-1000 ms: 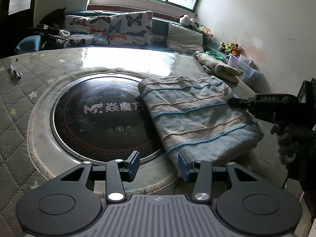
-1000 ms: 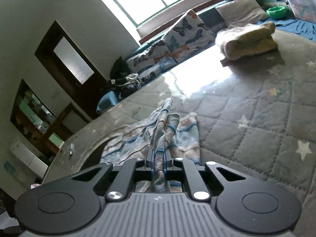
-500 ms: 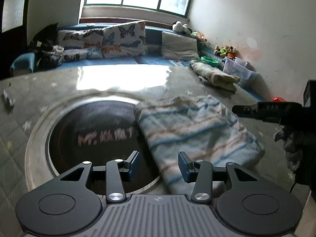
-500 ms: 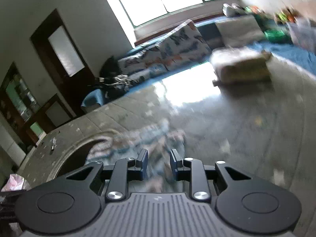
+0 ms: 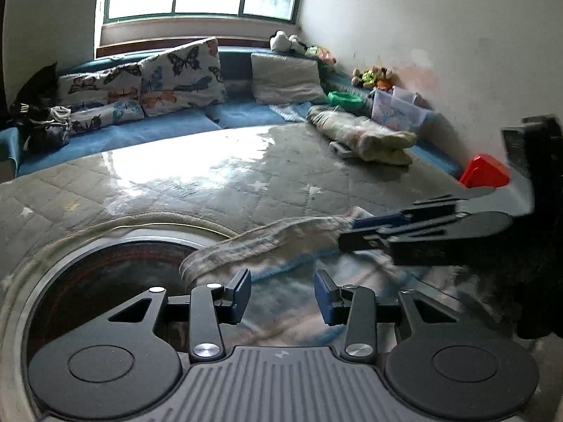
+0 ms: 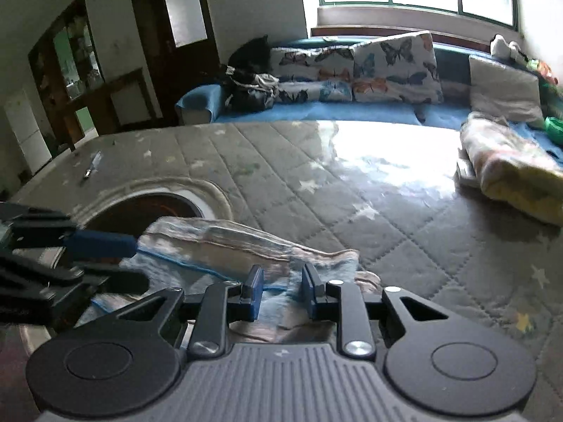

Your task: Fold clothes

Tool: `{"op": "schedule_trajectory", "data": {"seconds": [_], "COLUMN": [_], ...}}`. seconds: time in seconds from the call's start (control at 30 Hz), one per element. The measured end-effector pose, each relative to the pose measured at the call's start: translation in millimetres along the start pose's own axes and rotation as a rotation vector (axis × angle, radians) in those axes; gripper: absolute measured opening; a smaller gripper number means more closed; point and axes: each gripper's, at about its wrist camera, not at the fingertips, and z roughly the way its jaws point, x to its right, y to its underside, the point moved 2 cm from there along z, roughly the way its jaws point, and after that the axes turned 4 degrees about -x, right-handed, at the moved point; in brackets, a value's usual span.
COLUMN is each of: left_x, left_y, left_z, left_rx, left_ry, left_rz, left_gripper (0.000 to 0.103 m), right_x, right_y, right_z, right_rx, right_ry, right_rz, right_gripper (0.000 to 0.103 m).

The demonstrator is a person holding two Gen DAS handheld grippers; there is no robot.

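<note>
A folded striped cloth [image 5: 281,242] in blue and beige lies on the quilted table [image 5: 299,176], partly over the round dark plate [image 5: 105,274]. My left gripper [image 5: 283,295] hovers over the cloth's near edge. Its jaws are closing, and the blue pads do not press on anything. My right gripper [image 6: 281,292] stands open over the cloth [image 6: 228,242], with fabric showing through the gap but not pinched. In the left wrist view the right gripper's fingers [image 5: 380,219] reach in from the right, just above the cloth. The left gripper's blue pad [image 6: 98,242] shows at the cloth's left end.
A folded yellowish blanket [image 6: 510,176] lies at the table's far right. A pen [image 6: 89,168] rests at the far left. Behind the table is a blue sofa with butterfly cushions [image 5: 179,74]. A red object [image 5: 484,174] and plastic boxes [image 5: 397,105] sit by the right wall.
My right gripper let go of the pinched cloth fold, opened and rolled level. Both grippers have drawn closer together over the cloth, which now lies flat.
</note>
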Motion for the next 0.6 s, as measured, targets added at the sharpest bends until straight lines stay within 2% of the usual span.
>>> {"op": "schedule_trajectory", "data": {"seconds": [0.13,0.2,0.3,0.4,0.5,0.6], "left_x": [-17,-28,-32,-26,-13,-7], "left_y": [-5,-6,-12,-23,-31,-35], "left_z": [29,37,36,30,38,54], "left_rx": [-0.049,-0.065,-0.052,-0.016,-0.023,-0.046], "left_ry": [-0.023,-0.011,-0.012,0.024,0.084,0.081], "left_rz": [-0.031,-0.061,-0.092,-0.081,-0.049,-0.026], "left_gripper": [0.035,0.032,0.029,0.029,0.029,0.030], "right_x": [18,26,33,29,25,29], "right_y": [5,8,7,0,-6,-8], "right_z": [1,1,0,-3,0,12], "right_rx": [0.008,0.010,0.013,0.027,0.024,-0.009], "right_ry": [-0.032,-0.034,-0.056,-0.065,-0.080,-0.081], "right_rz": [0.051,0.075,0.102,0.069,0.045,0.043], "right_gripper": [0.020,0.020,0.020,0.021,0.021,0.020]}}
